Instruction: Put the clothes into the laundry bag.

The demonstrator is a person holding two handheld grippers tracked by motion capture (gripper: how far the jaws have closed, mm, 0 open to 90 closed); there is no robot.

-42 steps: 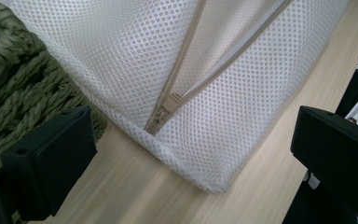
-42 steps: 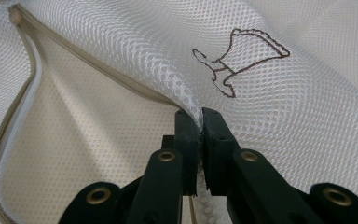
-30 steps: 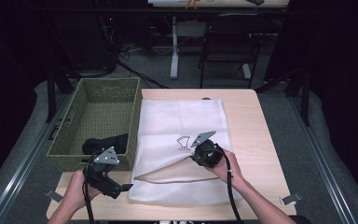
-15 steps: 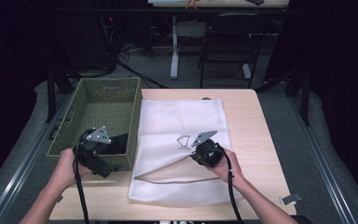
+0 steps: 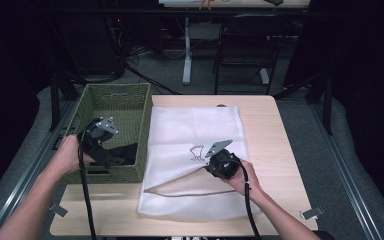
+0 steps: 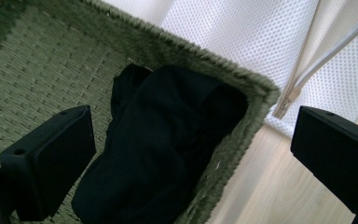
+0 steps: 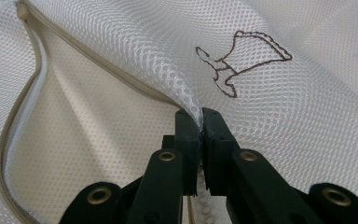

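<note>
Right gripper (image 5: 211, 168), seen in the high view near the middle of the table (image 5: 280, 150), is clamped on the upper edge of the white mesh laundry bag (image 5: 195, 130). Its jaws, in the right gripper view, meet with a fold of the mesh (image 7: 199, 114) pinched between them, lifting that edge so the zipper (image 7: 98, 60) opening gapes to the left. A small brown embroidered figure (image 7: 242, 56) lies on the mesh just beyond the pinch. The bag rests flat on the wooden table, its far end near the far table edge and its near end close to the person.

Left gripper (image 5: 111, 159) hangs over the near part of the green woven basket (image 5: 120, 97), which stands at the left of the table, touching the bag's left side. Its jaws stand wide apart with nothing between the pads (image 6: 60, 154). In the left gripper view, a black piece of clothing (image 6: 163, 140) lies bunched in the near right corner of the basket, directly below the spread jaws, and the bag's zipper end (image 6: 286, 100) shows just outside the basket rim.
</note>
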